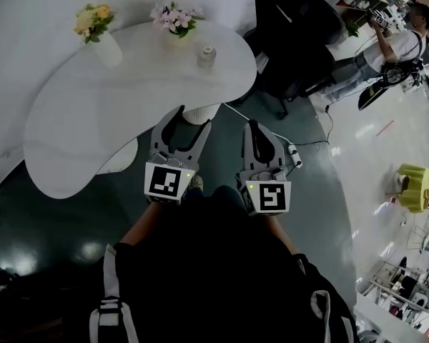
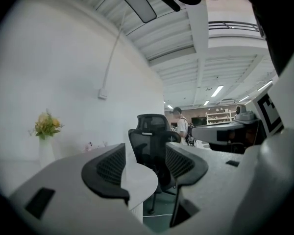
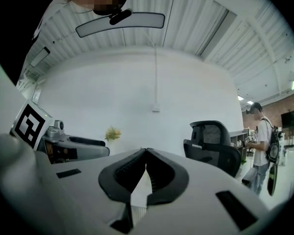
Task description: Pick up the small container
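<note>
The small container (image 1: pixel 206 56), a little pale jar with a lid, stands near the far right edge of the white curved table (image 1: pixel 93 120). My left gripper (image 1: pixel 191 118) hovers over the table's near edge, well short of the jar. Its jaws stand apart with nothing between them, as the left gripper view shows (image 2: pixel 144 165). My right gripper (image 1: pixel 253 125) hangs over the dark floor to the right of the table. Its jaws meet at the tips with nothing held (image 3: pixel 146 153). The jar does not show clearly in either gripper view.
A white vase of yellow flowers (image 1: pixel 100 34) and a pot of pink flowers (image 1: pixel 175 21) stand at the table's far side. A black office chair (image 1: pixel 293 41) sits beyond the table's right end. A power strip (image 1: pixel 294 156) lies on the floor. A person (image 1: pixel 393 45) stands far right.
</note>
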Tool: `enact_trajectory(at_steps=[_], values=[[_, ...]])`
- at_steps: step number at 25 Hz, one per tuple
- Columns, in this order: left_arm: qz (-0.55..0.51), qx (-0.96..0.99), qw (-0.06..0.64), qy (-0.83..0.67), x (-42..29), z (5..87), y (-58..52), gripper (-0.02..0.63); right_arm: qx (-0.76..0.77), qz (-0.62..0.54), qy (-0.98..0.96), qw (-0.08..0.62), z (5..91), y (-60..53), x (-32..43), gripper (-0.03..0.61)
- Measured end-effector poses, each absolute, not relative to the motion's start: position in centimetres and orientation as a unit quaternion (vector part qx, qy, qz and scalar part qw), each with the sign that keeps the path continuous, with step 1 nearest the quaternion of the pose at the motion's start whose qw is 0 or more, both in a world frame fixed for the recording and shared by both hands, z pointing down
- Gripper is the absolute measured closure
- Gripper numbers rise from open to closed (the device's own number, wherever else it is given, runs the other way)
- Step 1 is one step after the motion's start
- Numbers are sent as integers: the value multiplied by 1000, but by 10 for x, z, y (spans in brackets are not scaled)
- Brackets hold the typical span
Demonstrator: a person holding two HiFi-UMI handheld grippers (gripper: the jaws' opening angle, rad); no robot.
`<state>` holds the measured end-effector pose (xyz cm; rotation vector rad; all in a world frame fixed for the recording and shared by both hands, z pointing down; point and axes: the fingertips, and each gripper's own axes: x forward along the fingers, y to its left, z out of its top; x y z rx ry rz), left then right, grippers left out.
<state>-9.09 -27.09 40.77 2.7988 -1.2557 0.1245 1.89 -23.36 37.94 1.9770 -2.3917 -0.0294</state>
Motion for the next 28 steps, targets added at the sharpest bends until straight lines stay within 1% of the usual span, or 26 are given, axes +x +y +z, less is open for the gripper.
enact_trajectory(at_steps=[8,12,22,26,28], values=[[43,913,37,-404,-87,402,-283,364,638,-11,-770,16,369,-244,20,557],[41,912,40,-407,-83,404,-297,364,644,-4,-765,26,371,-258,27,557],[51,906,47,-419,-62,418,-353,364,608,-23,-794,23,378,-326,41,557],[53,901,46,-429,-51,423,-384,364,585,-7,-809,60,396,-359,51,557],[56,898,47,-433,-45,425,-400,364,574,-7,-816,68,400,-378,56,557]])
